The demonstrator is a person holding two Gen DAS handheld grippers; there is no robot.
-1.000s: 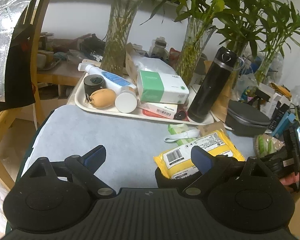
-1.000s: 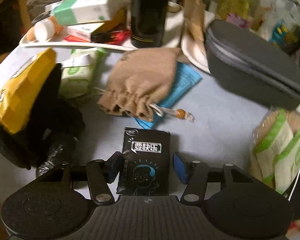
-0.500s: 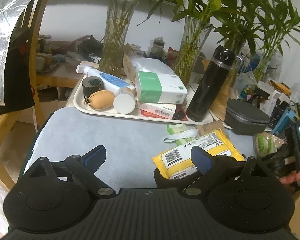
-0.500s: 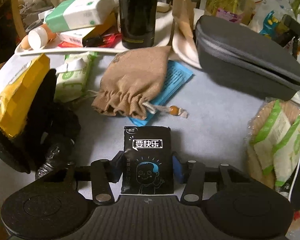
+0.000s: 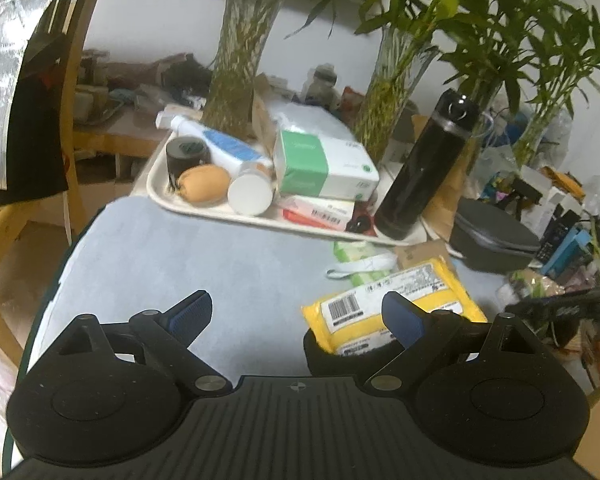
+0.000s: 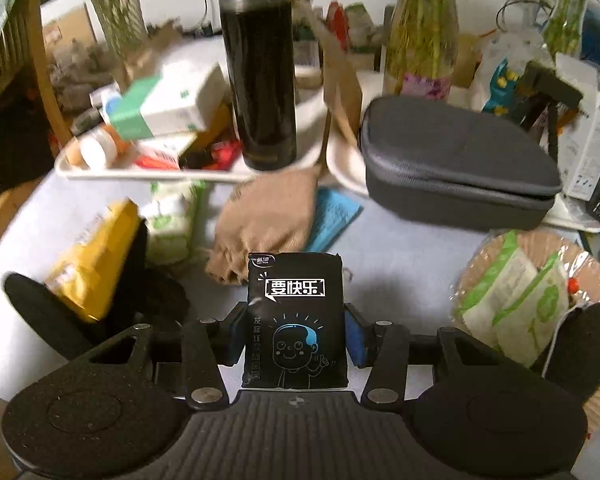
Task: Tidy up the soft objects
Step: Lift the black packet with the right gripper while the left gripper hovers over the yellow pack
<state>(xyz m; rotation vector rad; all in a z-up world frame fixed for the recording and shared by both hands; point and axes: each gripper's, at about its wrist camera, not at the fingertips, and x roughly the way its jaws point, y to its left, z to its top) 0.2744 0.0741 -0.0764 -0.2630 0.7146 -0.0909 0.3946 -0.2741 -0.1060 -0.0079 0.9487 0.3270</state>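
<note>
My right gripper [image 6: 296,330] is shut on a black tissue pack [image 6: 295,312] with a cartoon face and holds it lifted above the grey table mat. Behind it lie a tan drawstring pouch [image 6: 274,220], a blue packet [image 6: 332,218], a green-white wipes pack [image 6: 172,220] and a yellow pack [image 6: 96,256] on a black cloth. My left gripper [image 5: 296,314] is open and empty over the mat [image 5: 188,264]. The yellow pack [image 5: 392,304] lies by its right finger. The right gripper shows at the far right of the left wrist view [image 5: 568,308].
A white tray [image 5: 160,188] at the back holds a green-white box [image 5: 324,164], a bottle, an orange pouch and a black cup. A black flask [image 5: 424,168], a grey zip case [image 6: 456,164], glass vases of bamboo and a woven basket of green packs [image 6: 516,292] surround the mat.
My right gripper closed on the black tissue pack and lifted it, tilting up so more of the table's back shows. The left gripper pulled back slightly and stayed open.
</note>
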